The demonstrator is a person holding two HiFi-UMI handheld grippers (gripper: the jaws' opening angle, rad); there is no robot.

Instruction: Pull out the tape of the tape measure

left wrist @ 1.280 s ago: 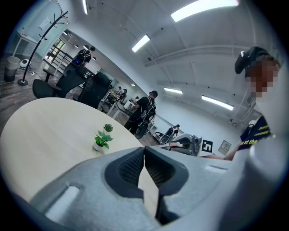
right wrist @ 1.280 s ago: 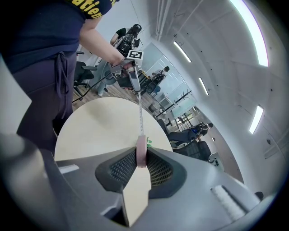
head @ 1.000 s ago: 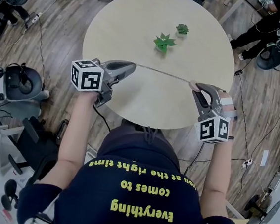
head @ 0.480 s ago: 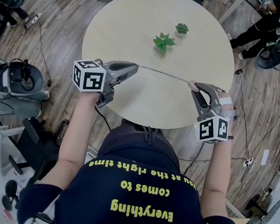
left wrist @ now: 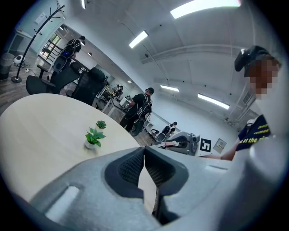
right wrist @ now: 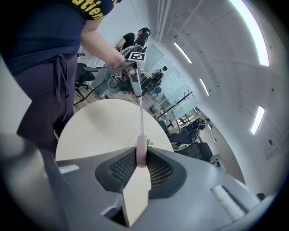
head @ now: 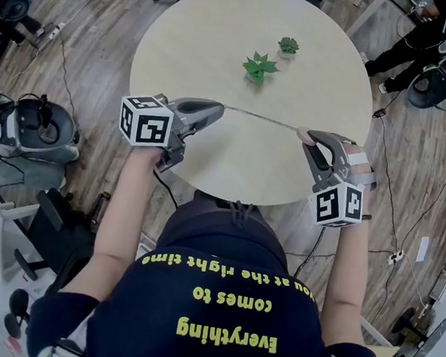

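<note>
Head camera: I look from wearer's head, steeply down. Round table (head: 219, 62) fills upper frame, wearer's back fills lower frame, left gripper (head: 218, 110) and right gripper (head: 305, 135) sit mid-frame.

Left gripper camera: rides just behind own closed jaws, low near table edge, faces across tabletop into room. I see potted plants (left wrist: 93, 137) here and in head view.

Right gripper camera: sits behind own jaws clamped on tape measure (right wrist: 141, 153), faces across table along tape (right wrist: 141, 117) toward left gripper.

All three share tabletop.
</note>
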